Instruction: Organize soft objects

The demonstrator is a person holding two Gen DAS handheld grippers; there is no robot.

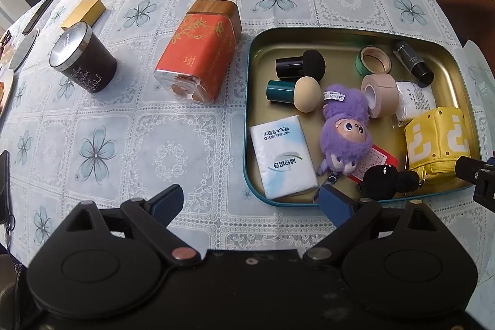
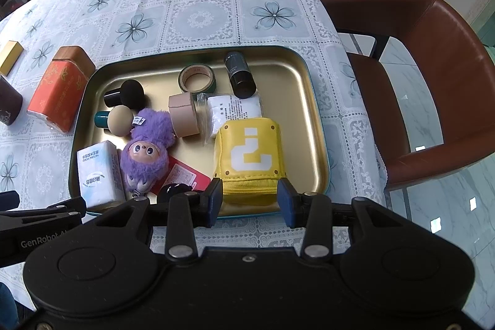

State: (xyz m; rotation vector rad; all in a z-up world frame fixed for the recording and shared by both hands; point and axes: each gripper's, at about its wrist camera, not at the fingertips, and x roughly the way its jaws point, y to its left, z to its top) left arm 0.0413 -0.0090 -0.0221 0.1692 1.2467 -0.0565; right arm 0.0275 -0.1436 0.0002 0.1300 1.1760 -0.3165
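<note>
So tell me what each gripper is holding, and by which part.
Nothing is held. The left gripper is open over the tablecloth. The right gripper is open, its jaws on either side of the yellow pouch's zipper end, not closed on it.

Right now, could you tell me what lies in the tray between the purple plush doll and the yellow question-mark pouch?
In the right wrist view, bare gold tray floor separates purple plush doll from yellow question-mark pouch.

Left gripper [image 1: 251,204] wide open, right gripper [image 2: 250,201] half-spread.
</note>
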